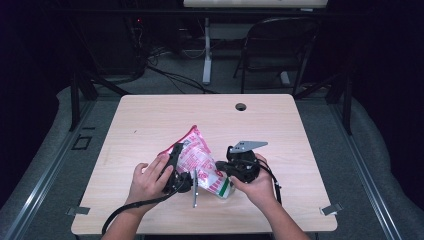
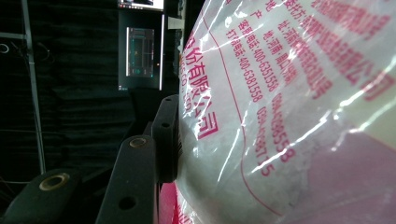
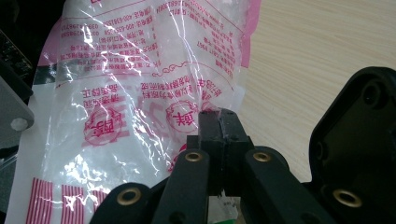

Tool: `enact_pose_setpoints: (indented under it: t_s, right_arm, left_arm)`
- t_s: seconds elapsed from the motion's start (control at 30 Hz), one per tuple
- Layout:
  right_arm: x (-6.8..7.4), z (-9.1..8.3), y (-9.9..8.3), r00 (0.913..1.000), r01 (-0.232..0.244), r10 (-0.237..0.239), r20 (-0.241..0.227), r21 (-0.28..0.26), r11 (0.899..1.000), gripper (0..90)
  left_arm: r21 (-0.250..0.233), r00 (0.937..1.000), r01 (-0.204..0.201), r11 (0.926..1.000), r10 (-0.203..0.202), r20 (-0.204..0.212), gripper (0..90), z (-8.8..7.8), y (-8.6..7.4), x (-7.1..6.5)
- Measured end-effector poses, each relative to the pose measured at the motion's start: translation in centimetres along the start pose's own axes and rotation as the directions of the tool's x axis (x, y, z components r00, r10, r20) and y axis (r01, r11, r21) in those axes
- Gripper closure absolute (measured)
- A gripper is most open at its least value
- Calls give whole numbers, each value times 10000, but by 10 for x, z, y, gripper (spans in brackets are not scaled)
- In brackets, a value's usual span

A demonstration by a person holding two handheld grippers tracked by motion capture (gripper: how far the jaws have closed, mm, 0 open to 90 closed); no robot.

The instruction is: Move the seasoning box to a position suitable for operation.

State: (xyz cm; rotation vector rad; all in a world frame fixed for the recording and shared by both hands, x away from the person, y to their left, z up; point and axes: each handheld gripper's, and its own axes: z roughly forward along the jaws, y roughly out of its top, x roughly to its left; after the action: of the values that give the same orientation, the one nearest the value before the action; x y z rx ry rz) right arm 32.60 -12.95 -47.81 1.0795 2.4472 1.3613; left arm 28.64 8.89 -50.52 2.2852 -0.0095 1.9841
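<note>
High view: near the table's (image 1: 150, 115) front edge, two hands hold the grippers. The right gripper (image 3: 219, 122) has its jaws pinched together on the pink-and-white bag (image 1: 197, 159). The left gripper (image 1: 176, 156) squeezes the bag's other side, farther back.

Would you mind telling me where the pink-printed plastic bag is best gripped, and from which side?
Probably by a flat edge of the pink-printed plastic bag, approached from the side. Its middle bulges with contents, while the thin film at the rim pinches flat, as the right hand-held gripper shows, its jaws shut on the film.
</note>
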Motion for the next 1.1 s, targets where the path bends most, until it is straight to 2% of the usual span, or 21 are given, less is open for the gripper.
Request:
enact_pose_setpoints:
  t_s: [0.6,0.77,1.1]
  right_arm:
    - [0,0,0,10000,-21,21,-3,-11,10000,899]
    - [0,1,0,10000,-52,52,-3,-47,10000,899]
    - [0,1,-1,10000,-68,68,-4,-67,10000,899]
  left_arm:
    - [5,10000,-69,10000,69,-30,614,-1,1,1]
    - [-115,9997,-157,9998,154,-205,614,-1,1,1]
    - [22,9996,-245,9997,245,-171,615,-3,3,2]
